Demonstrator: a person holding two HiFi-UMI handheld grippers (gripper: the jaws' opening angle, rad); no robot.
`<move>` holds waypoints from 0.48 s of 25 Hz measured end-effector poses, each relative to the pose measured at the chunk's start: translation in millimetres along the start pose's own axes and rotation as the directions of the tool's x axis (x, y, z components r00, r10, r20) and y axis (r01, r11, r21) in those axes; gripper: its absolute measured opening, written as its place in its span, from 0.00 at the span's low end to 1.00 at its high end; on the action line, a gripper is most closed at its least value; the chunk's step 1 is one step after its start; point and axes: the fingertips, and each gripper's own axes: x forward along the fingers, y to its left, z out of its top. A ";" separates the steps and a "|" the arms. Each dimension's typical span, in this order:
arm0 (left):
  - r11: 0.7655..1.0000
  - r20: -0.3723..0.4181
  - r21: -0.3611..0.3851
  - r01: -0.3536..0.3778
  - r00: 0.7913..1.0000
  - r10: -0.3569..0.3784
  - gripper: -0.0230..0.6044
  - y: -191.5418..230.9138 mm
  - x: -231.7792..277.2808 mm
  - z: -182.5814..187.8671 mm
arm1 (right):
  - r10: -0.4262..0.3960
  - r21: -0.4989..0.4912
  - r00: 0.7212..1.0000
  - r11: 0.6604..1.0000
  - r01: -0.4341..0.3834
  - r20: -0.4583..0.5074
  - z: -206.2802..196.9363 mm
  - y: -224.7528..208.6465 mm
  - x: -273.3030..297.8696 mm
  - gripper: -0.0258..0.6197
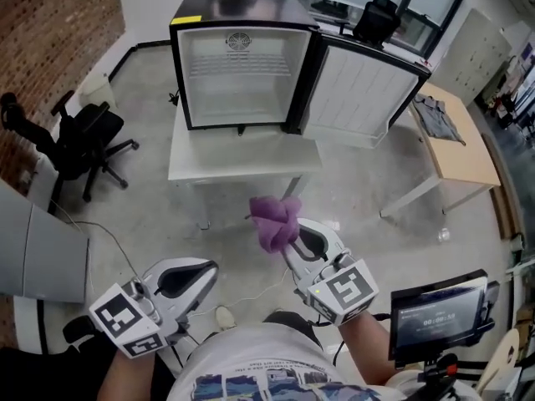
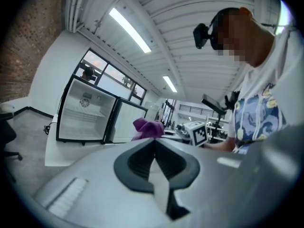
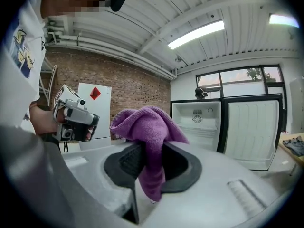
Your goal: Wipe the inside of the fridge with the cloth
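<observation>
In the head view the small fridge [image 1: 238, 73] stood open at the back of the white table [image 1: 242, 161], its door [image 1: 361, 90] swung past the table's right edge. The right gripper [image 1: 292, 234] held the purple cloth [image 1: 276, 217] up short of the table's near edge, likely ready for wiping, and the left gripper [image 1: 201, 274] hung low and idle. Only the left gripper view showed its fingers [image 2: 138, 159] pressed together on nothing. The right gripper view added what the head view hid: fingers [image 3: 127, 160] clamped on the cloth's middle, with a bunch above and a tail hanging below.
</observation>
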 end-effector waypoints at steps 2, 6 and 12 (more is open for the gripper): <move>1.000 -0.004 0.008 0.003 1.000 -0.003 0.05 -10.1 6.3 0.7 | 0.009 -0.010 1.000 1.000 -0.009 0.015 4.4 -0.5 -11.0 0.16; 1.000 0.005 0.016 0.015 1.000 -0.015 0.05 -36.3 27.3 7.2 | 0.050 -0.023 0.998 0.999 -0.049 0.025 3.1 -4.0 -39.5 0.16; 1.000 -0.012 0.008 0.026 1.000 -0.026 0.05 -69.9 69.3 -4.0 | 0.093 -0.032 0.992 0.995 -0.090 0.085 3.3 -23.0 -80.1 0.16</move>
